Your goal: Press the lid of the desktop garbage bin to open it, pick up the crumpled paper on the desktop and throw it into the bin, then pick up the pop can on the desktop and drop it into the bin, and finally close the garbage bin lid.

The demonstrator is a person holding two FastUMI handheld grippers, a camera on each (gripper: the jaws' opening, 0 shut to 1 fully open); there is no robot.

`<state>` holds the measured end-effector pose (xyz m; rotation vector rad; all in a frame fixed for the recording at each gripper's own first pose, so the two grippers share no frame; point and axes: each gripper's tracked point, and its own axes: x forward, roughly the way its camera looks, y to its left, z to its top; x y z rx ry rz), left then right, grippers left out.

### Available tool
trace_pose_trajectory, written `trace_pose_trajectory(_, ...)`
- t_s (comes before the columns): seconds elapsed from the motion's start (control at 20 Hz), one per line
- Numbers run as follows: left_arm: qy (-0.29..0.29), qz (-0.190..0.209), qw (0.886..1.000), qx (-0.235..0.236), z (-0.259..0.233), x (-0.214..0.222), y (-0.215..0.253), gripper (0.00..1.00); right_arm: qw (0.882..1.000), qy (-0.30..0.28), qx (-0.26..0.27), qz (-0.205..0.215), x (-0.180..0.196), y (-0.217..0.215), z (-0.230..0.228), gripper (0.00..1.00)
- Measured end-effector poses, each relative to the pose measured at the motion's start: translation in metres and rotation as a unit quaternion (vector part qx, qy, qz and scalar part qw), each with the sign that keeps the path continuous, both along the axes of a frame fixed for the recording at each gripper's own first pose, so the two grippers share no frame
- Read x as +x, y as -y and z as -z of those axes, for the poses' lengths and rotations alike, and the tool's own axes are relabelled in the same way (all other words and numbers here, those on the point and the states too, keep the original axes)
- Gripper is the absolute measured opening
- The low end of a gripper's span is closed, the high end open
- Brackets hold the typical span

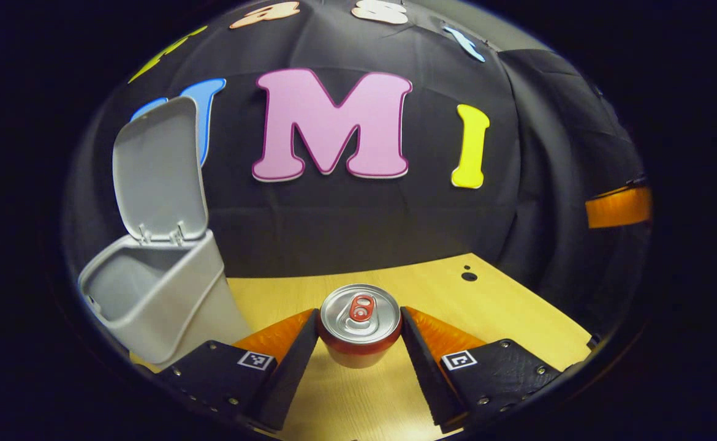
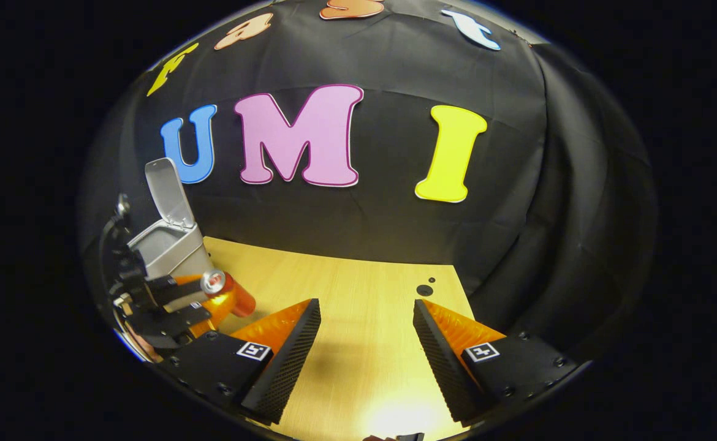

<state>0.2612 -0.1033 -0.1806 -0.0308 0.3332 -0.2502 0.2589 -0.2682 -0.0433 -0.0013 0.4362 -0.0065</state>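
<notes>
A red pop can (image 1: 358, 346) with a silver top sits between my left gripper's fingers, and my left gripper (image 1: 360, 315) is shut on its sides. In the right gripper view the can (image 2: 239, 300) is tilted in the left gripper (image 2: 214, 291), right beside the grey bin (image 2: 168, 248). The bin (image 1: 150, 300) stands at the left in the left gripper view, with its lid (image 1: 159, 171) swung up and open. What lies inside the bin is hidden. My right gripper (image 2: 366, 306) hovers open over bare tabletop, holding nothing.
The wooden table (image 2: 358, 361) has a dark hole (image 2: 424, 290) near its back right corner, which also shows in the left gripper view as a hole (image 1: 469, 275). Black cloth closes off the back and right sides. The table's right edge runs close to my right gripper.
</notes>
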Motion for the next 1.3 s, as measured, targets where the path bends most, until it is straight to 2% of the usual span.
trace_pose_trajectory(0.25,0.022,-0.043,0.998,-0.037,-0.086,-0.005,-0.052,0.84,1.0,0.019,0.003,-0.019,-0.007,-0.007,-0.015,0.99)
trace_pose_trajectory(0.45,0.061,-0.059,0.996,-0.017,-0.154,-0.009,-0.109,0.83,0.999,0.032,0.008,-0.031,-0.01,-0.012,-0.018,0.99)
trace_pose_trajectory(0.6,0.084,-0.088,0.993,0.002,-0.187,-0.01,-0.158,0.83,0.999,0.031,0.023,-0.036,-0.012,-0.011,-0.02,0.98)
trace_pose_trajectory(0.75,0.073,-0.102,0.992,0.018,-0.176,-0.002,-0.199,0.83,0.998,0.027,0.034,-0.039,-0.012,-0.019,-0.013,0.98)
trace_pose_trajectory(1.0,0.015,-0.142,0.99,-0.003,-0.128,0.012,-0.255,0.84,0.998,0.025,0.023,-0.045,-0.028,-0.025,-0.013,0.98)
trace_pose_trajectory(1.15,-0.015,-0.158,0.987,-0.012,-0.098,0.021,-0.273,0.84,0.999,0.021,0.022,-0.038,-0.033,-0.018,-0.011,0.98)
trace_pose_trajectory(1.3,-0.042,-0.158,0.986,-0.002,-0.07,0.027,-0.278,0.84,0.999,0.016,0.027,-0.026,-0.038,-0.013,-0.007,0.98)
